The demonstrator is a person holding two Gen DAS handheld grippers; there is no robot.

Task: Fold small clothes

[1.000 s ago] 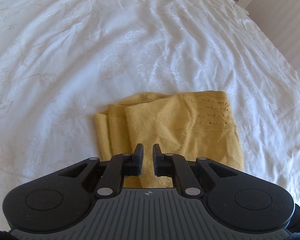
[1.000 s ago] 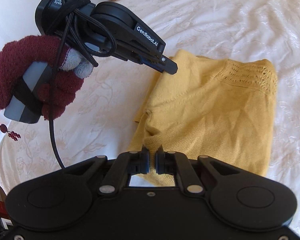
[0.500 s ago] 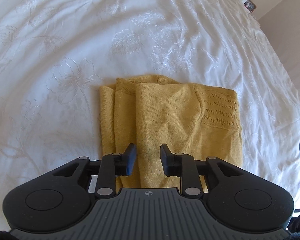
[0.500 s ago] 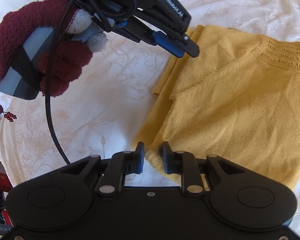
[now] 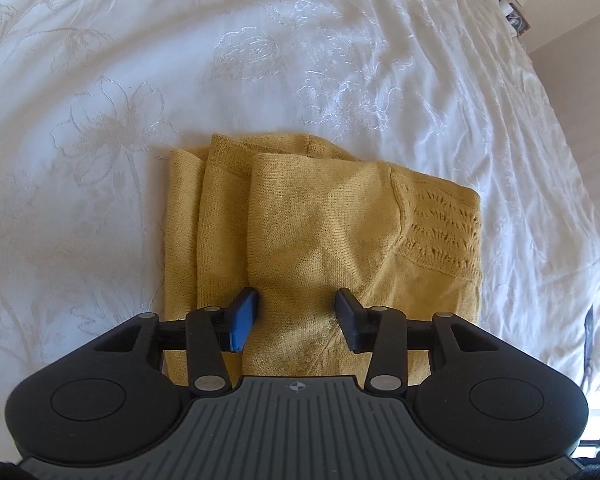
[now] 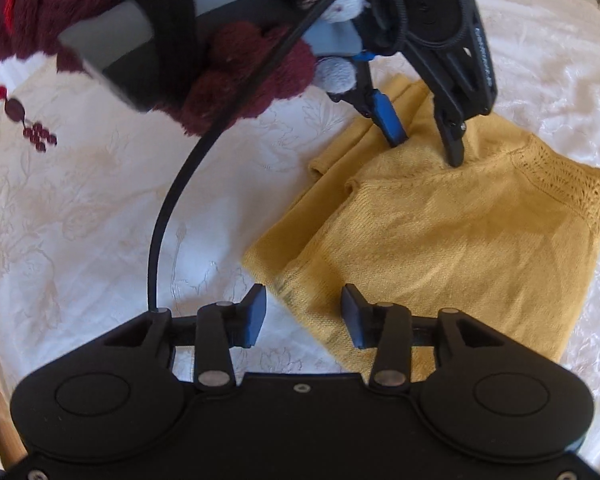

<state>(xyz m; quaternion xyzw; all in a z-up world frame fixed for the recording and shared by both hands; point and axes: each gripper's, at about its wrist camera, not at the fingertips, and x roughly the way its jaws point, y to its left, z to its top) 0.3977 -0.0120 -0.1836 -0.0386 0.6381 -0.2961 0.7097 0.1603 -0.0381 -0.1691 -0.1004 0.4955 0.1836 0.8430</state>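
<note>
A small mustard-yellow knitted garment (image 5: 324, 248) lies folded on the white bedspread; it also shows in the right wrist view (image 6: 440, 248). Its lace-knit panel (image 5: 440, 232) is at the right side. My left gripper (image 5: 296, 312) is open and empty, its fingers just above the garment's near edge; in the right wrist view it (image 6: 428, 144) points down at the garment's far edge. My right gripper (image 6: 304, 312) is open and empty over the garment's near left corner.
The white embroidered bedspread (image 5: 260, 60) surrounds the garment on all sides. A hand in a maroon glove (image 6: 228, 80) holds the left gripper, with a black cable (image 6: 168, 216) hanging down. Framed items (image 5: 512, 8) stand beyond the bed's far right corner.
Both grippers have opened wide, from nearly shut a second ago. Both have come lower and closer over the garment. The garment lies flat and free of both.
</note>
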